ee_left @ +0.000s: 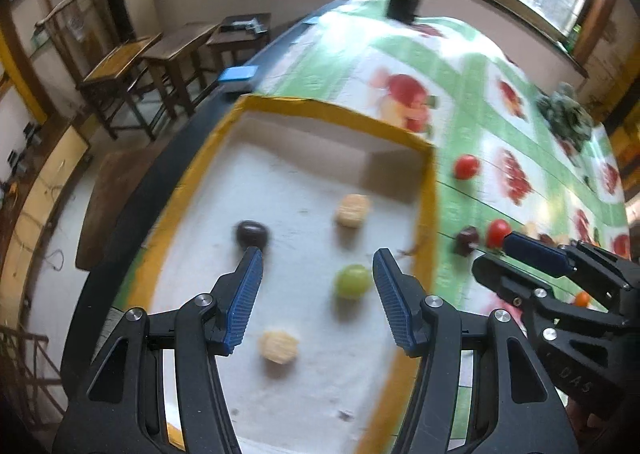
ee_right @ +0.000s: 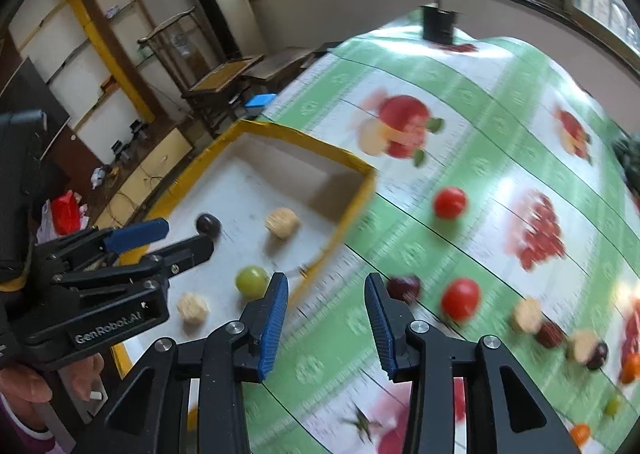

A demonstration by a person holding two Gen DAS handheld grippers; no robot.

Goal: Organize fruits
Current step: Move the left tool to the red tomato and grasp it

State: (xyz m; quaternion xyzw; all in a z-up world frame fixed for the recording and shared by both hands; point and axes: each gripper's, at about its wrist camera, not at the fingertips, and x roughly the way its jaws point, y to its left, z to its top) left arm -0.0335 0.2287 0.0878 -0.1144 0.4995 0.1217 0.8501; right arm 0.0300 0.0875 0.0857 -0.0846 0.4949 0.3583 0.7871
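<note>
A yellow-rimmed white tray (ee_left: 336, 109) (ee_right: 304, 137) holds a dark grape (ee_left: 251, 234) (ee_right: 209, 224), a green grape (ee_left: 352, 282) (ee_right: 251, 281) and two pale lumpy fruits (ee_left: 352, 210) (ee_left: 279, 346). My left gripper (ee_left: 318, 258) (ee_right: 184, 238) is open and empty above the tray, the green grape between its fingers. My right gripper (ee_right: 326, 282) (ee_left: 490, 254) is open and empty over the tablecloth just right of the tray, near a dark plum (ee_right: 404, 288) (ee_left: 466, 240). Red tomatoes (ee_right: 450, 201) (ee_right: 460, 300) lie on the cloth.
More small fruits (ee_right: 528, 316) lie at the right on the green fruit-print tablecloth (ee_right: 480, 141). A black pot (ee_right: 438, 23) stands at the far table end, greenery (ee_left: 566, 113) at the right. Wooden desks (ee_left: 132, 69) stand beyond the table's left edge.
</note>
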